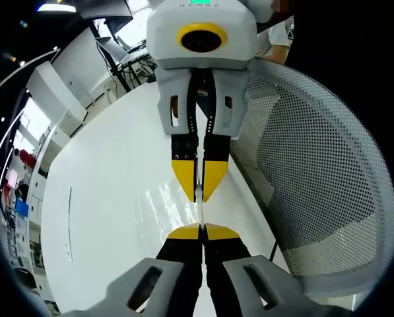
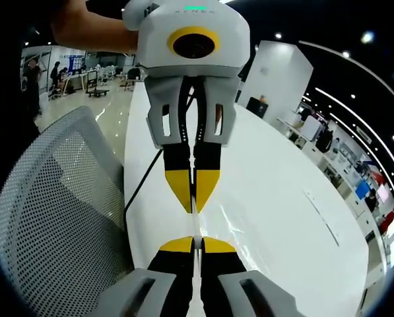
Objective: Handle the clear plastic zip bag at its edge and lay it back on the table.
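Above the white table (image 1: 111, 198), between two opposed grippers: one clear plastic zip bag (image 1: 200, 208), stretched taut, seen edge-on as a thin pale strip. Long axis runs straight from one pair of yellow tips to the other, along the line both tools point.

Left gripper view, left to right: shelving and lit windows at the far edge; bare table top with glare patches; left gripper (image 1: 201, 232) at the bottom centre, jaws pressed together on the near edge of the bag; right gripper (image 1: 199, 191) entering from above, facing it, jaws likewise closed on the opposite edge; white mesh chair (image 1: 322, 178) beside the table.

Right gripper view, left to right: mesh chair (image 2: 51, 218); a thin dark cable (image 2: 144, 178) hanging at the table edge (image 2: 134, 218); right gripper (image 2: 195, 246) at the bottom, jaws clamped on the bag edge (image 2: 195, 224); left gripper (image 2: 194, 198) opposite, clamped; table surface (image 2: 282, 218) beyond.

Bag appearance: transparent, glossy, faint creased sheen (image 2: 233, 231) where it hangs towards the table. Contents cannot be told.
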Motion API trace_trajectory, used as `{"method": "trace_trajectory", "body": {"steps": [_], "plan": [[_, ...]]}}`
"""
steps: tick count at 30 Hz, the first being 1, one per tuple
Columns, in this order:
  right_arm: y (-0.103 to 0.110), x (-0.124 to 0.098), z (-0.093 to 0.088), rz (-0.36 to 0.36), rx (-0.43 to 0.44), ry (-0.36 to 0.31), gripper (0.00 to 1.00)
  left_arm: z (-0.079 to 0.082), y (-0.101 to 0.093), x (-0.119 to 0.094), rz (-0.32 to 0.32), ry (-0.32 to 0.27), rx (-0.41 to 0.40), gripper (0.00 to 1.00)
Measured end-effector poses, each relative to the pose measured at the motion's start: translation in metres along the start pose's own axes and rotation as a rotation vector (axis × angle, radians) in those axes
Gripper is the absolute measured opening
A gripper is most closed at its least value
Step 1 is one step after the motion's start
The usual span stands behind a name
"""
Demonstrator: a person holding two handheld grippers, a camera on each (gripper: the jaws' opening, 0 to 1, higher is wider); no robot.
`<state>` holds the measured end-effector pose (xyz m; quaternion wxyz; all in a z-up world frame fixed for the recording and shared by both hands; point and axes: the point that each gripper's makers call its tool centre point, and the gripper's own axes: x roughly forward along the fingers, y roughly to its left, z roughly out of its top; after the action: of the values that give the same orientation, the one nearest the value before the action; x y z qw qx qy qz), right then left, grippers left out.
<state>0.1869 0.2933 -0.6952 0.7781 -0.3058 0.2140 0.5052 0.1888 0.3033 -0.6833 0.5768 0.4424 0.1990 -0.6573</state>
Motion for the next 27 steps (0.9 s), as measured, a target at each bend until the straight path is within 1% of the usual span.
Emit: {"method": "trace_trajectory", "body": {"steps": [17,27], "plan": [[0.0006,0.001,0.0,-0.002,0.013,-0.004,0.0,-0.0036,-0.001,-0.0025,0.002,-0.005,-0.012,0.0],[0.0007,-0.0001,0.0005,-0.003,0.018,-0.009,0.0,-0.0023,-0.0016,-0.0033,0.001,-0.009,-0.019,0.0]]}}
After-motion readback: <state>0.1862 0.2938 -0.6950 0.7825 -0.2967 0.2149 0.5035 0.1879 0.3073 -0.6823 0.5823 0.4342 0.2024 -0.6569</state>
